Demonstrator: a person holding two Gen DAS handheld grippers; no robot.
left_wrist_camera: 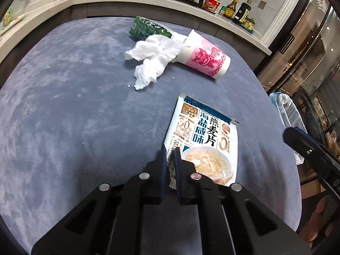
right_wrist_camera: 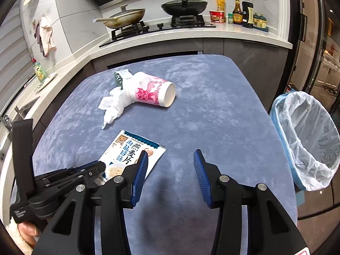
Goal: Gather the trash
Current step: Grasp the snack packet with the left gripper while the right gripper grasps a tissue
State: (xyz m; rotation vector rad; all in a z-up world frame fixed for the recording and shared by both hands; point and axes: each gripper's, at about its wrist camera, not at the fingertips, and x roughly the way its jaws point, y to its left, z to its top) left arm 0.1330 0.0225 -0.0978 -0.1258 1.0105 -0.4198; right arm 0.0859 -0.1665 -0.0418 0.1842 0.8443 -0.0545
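My left gripper point(left_wrist_camera: 170, 155) is shut on the near corner of a white and blue oatmeal packet point(left_wrist_camera: 204, 136), which lies on the blue-grey table point(left_wrist_camera: 74, 116). The packet point(right_wrist_camera: 129, 150) and the left gripper point(right_wrist_camera: 99, 167) also show in the right wrist view. My right gripper point(right_wrist_camera: 170, 159) is open and empty, just right of the packet above the table point(right_wrist_camera: 212, 106). Farther back lie a crumpled white tissue point(left_wrist_camera: 153, 57), a tipped pink and white paper cup point(left_wrist_camera: 204, 57) and a green packet point(left_wrist_camera: 146, 28). The tissue point(right_wrist_camera: 114, 104) and cup point(right_wrist_camera: 150, 89) show there too.
A bin lined with a clear bag point(right_wrist_camera: 308, 140) stands off the table's right edge; it also shows in the left wrist view point(left_wrist_camera: 289, 112). Behind the table runs a kitchen counter point(right_wrist_camera: 191, 35) with a stove, pans and sauce bottles point(right_wrist_camera: 242, 10).
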